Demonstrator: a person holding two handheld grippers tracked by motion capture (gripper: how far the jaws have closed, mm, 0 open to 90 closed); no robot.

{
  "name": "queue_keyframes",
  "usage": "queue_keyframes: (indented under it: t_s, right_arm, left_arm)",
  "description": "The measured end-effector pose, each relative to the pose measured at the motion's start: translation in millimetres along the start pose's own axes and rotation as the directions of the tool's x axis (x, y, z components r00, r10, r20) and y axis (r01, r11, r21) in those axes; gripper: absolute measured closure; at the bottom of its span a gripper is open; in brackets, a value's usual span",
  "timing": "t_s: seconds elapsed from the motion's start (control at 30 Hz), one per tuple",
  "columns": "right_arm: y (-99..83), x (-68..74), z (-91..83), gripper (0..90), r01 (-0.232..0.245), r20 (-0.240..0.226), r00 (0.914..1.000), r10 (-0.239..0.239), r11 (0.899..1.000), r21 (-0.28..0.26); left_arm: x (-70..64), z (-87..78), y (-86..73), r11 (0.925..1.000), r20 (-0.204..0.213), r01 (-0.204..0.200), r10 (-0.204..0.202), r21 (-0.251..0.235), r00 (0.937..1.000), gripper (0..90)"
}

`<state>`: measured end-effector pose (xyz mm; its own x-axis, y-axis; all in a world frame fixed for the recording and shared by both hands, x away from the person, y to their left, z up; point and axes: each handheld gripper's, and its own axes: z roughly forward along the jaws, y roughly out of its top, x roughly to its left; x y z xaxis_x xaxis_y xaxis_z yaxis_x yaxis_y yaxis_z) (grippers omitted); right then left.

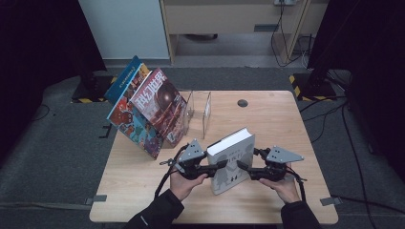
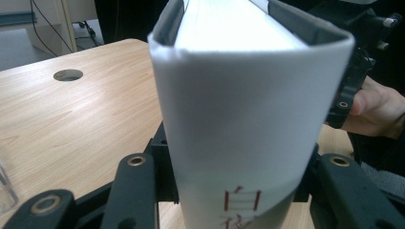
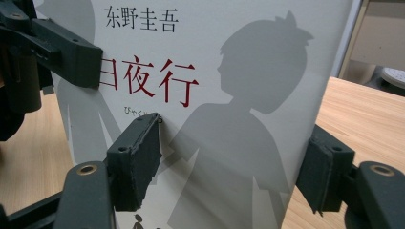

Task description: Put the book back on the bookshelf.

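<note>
A dim room with a pale wood counter [image 1: 282, 124] on grey carpet.

The counter has a round cable hole [image 1: 242, 102] near its far edge. Grey carpet floor [image 1: 57, 157] lies all around it, with dark curtains [image 1: 38, 38] at both sides. Beyond stand a white panel [image 1: 125, 28] and a light wooden desk frame [image 1: 229, 19], with black cables [image 1: 329, 114] trailing past yellow-black striped stand bases [image 1: 310, 86].

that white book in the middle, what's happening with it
A person holds the white book upright on the table, clamped from both sides: the left tool grips the spine side, the right tool the other side. Further back, colourful magazines lean against a clear stand.
</note>
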<state>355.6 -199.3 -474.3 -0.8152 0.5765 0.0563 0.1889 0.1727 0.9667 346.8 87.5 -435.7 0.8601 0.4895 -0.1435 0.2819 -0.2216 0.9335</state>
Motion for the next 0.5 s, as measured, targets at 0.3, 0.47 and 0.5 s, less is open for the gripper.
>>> queue_keyframes:
  t_s: [0.3, 0.47, 0.5]
  right_arm:
    - [-5.4, 3.2, -6.5, 33.0, 0.034, -0.008, 0.9994, -0.034, 0.999, -0.019]
    - [-6.0, 3.6, -7.2, 33.0, 0.039, -0.009, 0.9992, -0.039, 0.999, -0.021]
    - [-6.0, 4.0, -7.7, 33.1, 0.041, -0.009, 0.9991, -0.042, 0.999, -0.020]
  left_arm:
    - [-8.7, 3.5, -6.1, 0.9984, -0.003, -0.039, 0.039, -0.041, 0.9992, 50.6]
    - [-12.3, 13.7, -10.5, 0.9973, -0.017, -0.055, 0.054, -0.049, 0.9984, 46.7]
    - [-13.0, 15.1, -11.5, 0.9970, -0.017, -0.054, 0.053, -0.056, 0.9985, 46.8]
